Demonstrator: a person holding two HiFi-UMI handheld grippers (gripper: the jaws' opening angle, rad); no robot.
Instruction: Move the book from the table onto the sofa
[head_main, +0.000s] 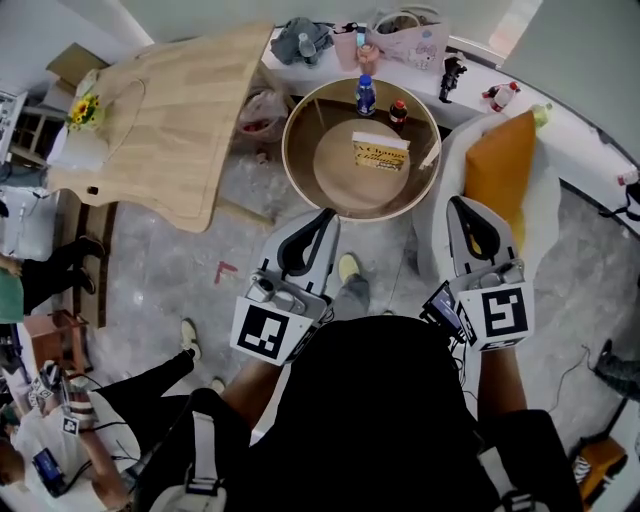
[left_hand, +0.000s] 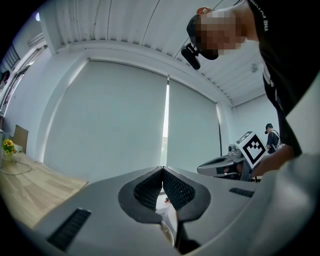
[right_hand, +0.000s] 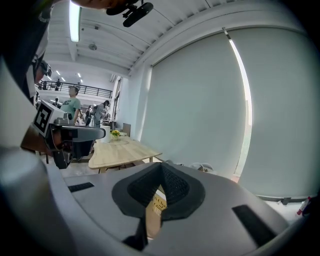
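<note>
I'm carrying both tools out ahead of me with the jaws pressed together and nothing between them, the left gripper (head_main: 326, 216) and the right gripper (head_main: 459, 205). I read that as an approach posture, since nothing is within reach to grab yet. The book (head_main: 380, 152) lies flat on the round table (head_main: 297, 150) at twelve o'clock from me. A blue bottle (head_main: 366, 95) and a small dark bottle (head_main: 398, 112) stand just beyond it near the far rim. The sofa (head_main: 547, 195), with its orange cushion (head_main: 500, 165), sits at two o'clock, just beside the table, so the carry should be short. Both jaws need opening before I reach the book.
</note>
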